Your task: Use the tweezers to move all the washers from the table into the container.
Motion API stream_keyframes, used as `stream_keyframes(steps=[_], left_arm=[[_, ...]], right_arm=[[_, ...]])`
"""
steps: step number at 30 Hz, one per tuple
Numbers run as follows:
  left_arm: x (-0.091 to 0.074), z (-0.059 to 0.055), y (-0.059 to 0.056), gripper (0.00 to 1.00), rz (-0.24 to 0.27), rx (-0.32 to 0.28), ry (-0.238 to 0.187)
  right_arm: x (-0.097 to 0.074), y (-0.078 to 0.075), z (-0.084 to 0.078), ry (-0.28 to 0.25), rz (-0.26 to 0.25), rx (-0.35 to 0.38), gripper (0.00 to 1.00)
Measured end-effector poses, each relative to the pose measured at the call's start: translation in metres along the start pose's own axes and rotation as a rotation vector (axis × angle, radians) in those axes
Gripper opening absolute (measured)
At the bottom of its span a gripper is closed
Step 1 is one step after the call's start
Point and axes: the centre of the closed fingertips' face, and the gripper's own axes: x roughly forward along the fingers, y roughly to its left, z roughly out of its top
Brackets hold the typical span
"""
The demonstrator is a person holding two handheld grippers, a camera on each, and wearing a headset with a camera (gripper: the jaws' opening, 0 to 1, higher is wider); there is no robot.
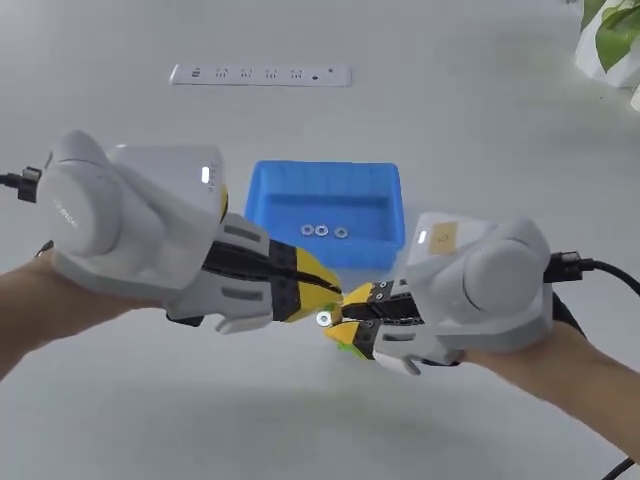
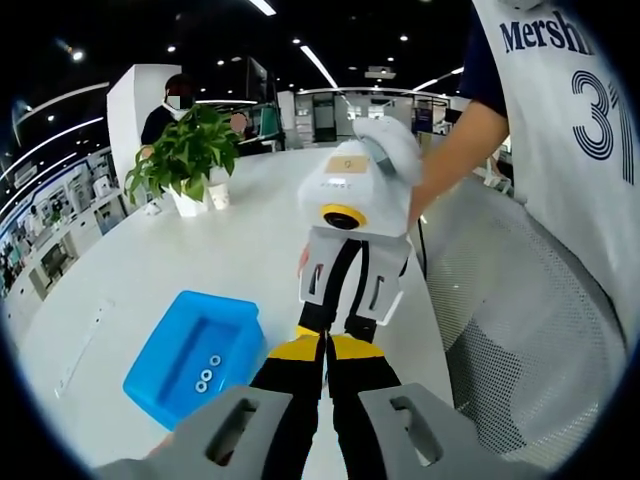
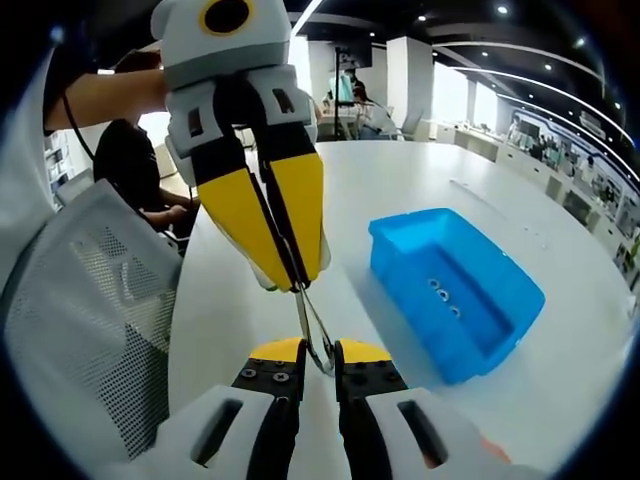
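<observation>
White bench [image 1: 480, 110], smooth and bare-looking. It stands in a big open-plan office w/ dark ceiling, strip lights and pillars.

Far left-centre of the bench, head view: white power strip [image 1: 260, 74] lying flat, well apart from the rest.

Blue plastic container [image 1: 275, 205] sits mid-bench, upright, open top. Three washers [image 1: 322, 231] lie in a short row on its floor, near the near wall. The same tray and washers also show in both gripper views.

Left tool [image 1: 335, 296] comes in from the left, just in front of the container. Its yellow-tipped jaws are pressed tight on the tweezers [image 3: 312, 320], which stick out thin and metallic toward the other side.

Right tool [image 1: 346, 322] meets it tip to tip from the right. Jaws narrow, w/ the tweezers' far end in the slim gap. Can't tell if the pads actually press on it.

A small metal ring [image 1: 323, 319] shows at the meeting pt, too small to say whether it's a washer.

Far right corner: potted plant [image 1: 610, 35] in a white pot.

Mesh chair [image 3: 90, 300] stands beside the bench edge. People [image 3: 140, 170] sit in the background.
</observation>
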Motion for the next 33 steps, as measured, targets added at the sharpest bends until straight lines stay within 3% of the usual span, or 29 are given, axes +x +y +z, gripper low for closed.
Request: stream_keyframes(steps=[6,16,24,33], left_arm=[[0.000,0.000,0.001,0.05,-0.006,-0.003,0.005],[-0.004,0.002,0.000,0.05,-0.009,0.015,0.022],[-0.014,0.019,0.003,0.05,-0.004,0.043,0.006],[-0.032,0.046,0.019,0.05,0.026,0.113,-0.017]], right_arm=[[0.001,0.001,-0.001,0.003,0.036,-0.006,0.12],[-0.002,0.003,0.002,0.010,0.030,-0.029,0.12],[-0.012,0.001,0.023,-0.020,0.014,-0.049,0.11],[-0.025,-0.015,0.054,-0.060,-0.023,-0.100,0.11]])
